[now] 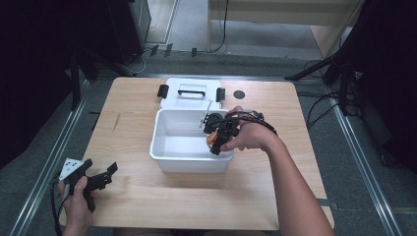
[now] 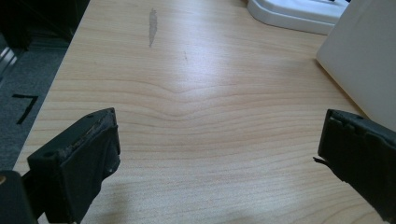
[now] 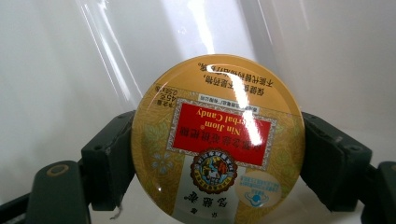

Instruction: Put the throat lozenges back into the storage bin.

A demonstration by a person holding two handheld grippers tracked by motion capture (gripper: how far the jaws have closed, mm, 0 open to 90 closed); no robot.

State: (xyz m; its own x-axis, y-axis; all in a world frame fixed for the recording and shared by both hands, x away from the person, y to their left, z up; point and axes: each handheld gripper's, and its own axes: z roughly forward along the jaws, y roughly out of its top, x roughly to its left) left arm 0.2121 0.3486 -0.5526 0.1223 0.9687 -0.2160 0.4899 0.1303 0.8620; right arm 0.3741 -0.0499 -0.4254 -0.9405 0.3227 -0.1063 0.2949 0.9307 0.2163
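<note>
A round yellow candy tin [image 3: 218,140] with a red label sits between the jaws of my right gripper [image 3: 217,158], which is shut on its rim. In the high view my right gripper [image 1: 220,139] holds the tin [image 1: 211,139] inside the right end of the white plastic box [image 1: 162,129], and the box's glossy inner wall [image 3: 70,70] lies behind the tin. My left gripper [image 1: 104,176] rests near the table's front left corner, open with nothing between its jaws. Its view has bare wood between the gripper [image 2: 219,149] fingers.
The box's white lid [image 1: 192,93] with a black handle and latches lies flat behind the box. A small dark round mark [image 1: 239,94] sits on the wooden table [image 1: 275,177] to the lid's right. The box's outer wall [image 2: 364,60] stands right of my left gripper.
</note>
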